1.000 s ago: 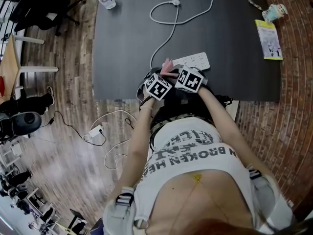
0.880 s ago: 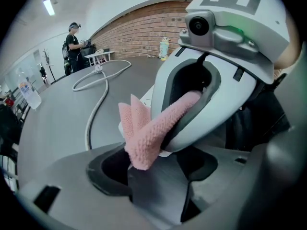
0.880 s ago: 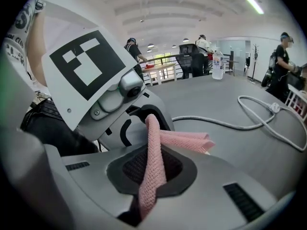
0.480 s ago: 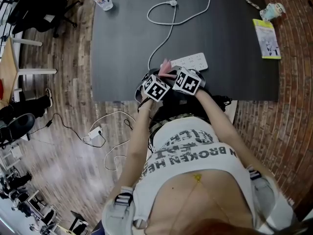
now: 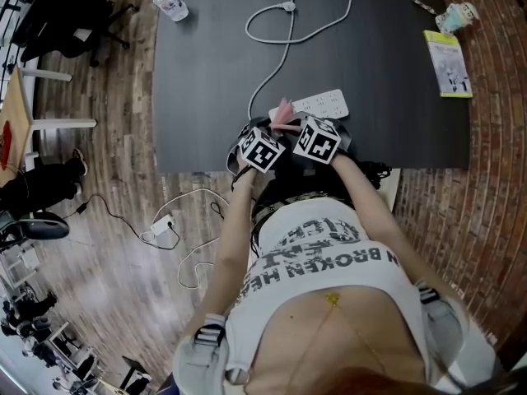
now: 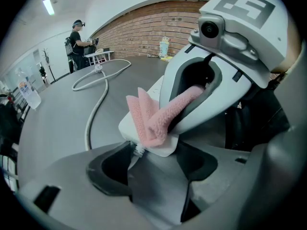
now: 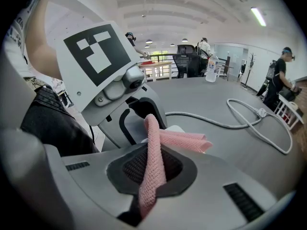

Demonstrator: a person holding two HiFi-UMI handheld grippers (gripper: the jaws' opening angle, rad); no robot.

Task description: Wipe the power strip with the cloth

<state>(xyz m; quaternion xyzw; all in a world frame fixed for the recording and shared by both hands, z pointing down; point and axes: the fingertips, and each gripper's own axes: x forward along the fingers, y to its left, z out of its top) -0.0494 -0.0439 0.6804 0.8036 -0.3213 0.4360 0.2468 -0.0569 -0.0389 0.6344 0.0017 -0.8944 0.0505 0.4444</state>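
A white power strip (image 5: 323,102) lies near the front edge of the black table (image 5: 395,122). Its white cable (image 5: 284,52) loops to a plug at the back. My left gripper (image 5: 272,132) sits at the strip's cable end (image 6: 154,146), and its jaws close on that end from both sides. My right gripper (image 7: 151,174) is shut on a pink cloth (image 7: 154,143). The cloth's free end (image 6: 146,116) lies folded on top of the strip, right in front of the left gripper. The two grippers face each other, almost touching.
A water bottle (image 5: 169,1) stands at the table's back left corner. A yellow booklet (image 5: 450,64) and a small figure (image 5: 459,13) are at the back right. Another cable with an adapter (image 5: 163,223) lies on the wooden floor. People stand at desks in the background.
Almost nothing has changed: both grippers stay at the strip's cable end, with the cloth still on it. Only the head view has shifted slightly.
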